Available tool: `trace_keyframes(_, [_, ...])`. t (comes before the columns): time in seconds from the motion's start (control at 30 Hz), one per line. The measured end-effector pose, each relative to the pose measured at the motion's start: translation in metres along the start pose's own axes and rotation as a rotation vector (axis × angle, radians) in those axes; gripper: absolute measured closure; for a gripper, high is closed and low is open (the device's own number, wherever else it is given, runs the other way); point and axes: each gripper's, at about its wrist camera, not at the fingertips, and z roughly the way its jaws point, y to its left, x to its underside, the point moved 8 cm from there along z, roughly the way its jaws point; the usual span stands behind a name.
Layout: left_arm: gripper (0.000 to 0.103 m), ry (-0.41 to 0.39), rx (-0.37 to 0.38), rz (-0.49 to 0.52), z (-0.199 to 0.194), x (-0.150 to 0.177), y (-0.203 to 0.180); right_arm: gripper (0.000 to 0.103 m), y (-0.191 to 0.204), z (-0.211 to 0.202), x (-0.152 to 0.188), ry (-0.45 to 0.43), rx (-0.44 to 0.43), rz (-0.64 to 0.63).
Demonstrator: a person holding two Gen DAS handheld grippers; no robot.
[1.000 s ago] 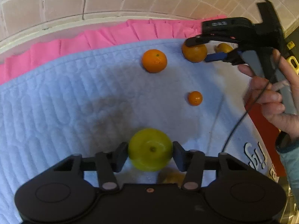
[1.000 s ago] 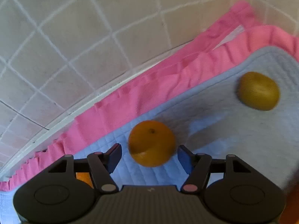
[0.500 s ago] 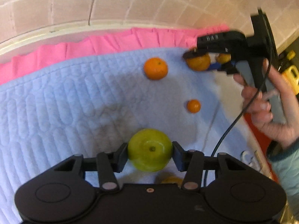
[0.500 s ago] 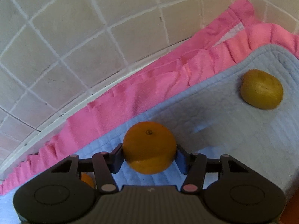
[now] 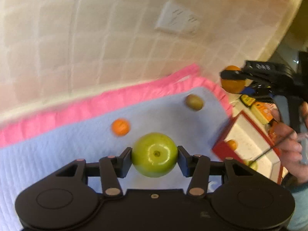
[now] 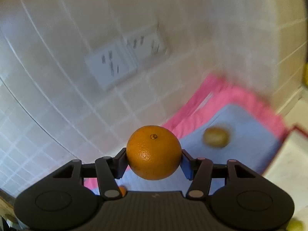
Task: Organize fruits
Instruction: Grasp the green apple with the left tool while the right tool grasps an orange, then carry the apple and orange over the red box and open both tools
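A glossy green apple [image 5: 154, 155] sits clamped in the left gripper [image 5: 154, 158], a dimpled orange [image 6: 153, 152] pinched in the right gripper [image 6: 153, 162], both lifted above a quilted blue mat [image 5: 57, 148] edged by pink cloth [image 5: 77, 107]. A small tangerine [image 5: 120, 126] and a brownish kiwi [image 5: 194, 102] lie well apart on the mat, before a cream tiled wall [image 6: 57, 115]; a red-rimmed tray [image 5: 248, 144] adjoins.

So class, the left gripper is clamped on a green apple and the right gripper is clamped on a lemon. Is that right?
Not quite. The right gripper is clamped on an orange, not a lemon, as the right wrist view shows. The left gripper does hold the green apple.
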Motion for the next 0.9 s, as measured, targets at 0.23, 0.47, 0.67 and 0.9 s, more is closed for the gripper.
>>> trace_keyframes(0.23, [0.045, -0.066, 0.098, 0.130, 0.001, -0.042, -0.093, 0.045, -0.049, -0.119, -0.018, -0.209, 0.121, 0.017])
trace_keyframes(0.47, [0.045, -0.046, 0.248, 0.260, 0.037, -0.065, -0.202, 0.045, -0.113, -0.200, -0.017, -0.291, 0.245, 0.044])
trace_keyframes(0.67, [0.044, 0.022, 0.352, 0.333, 0.077, -0.062, -0.280, 0.045, -0.169, -0.239, 0.001, -0.291, 0.345, 0.085])
trace_keyframes(0.9, [0.044, 0.163, 0.368, 0.376, 0.139, -0.033, -0.325, 0.045, -0.224, -0.246, 0.028, -0.226, 0.403, 0.142])
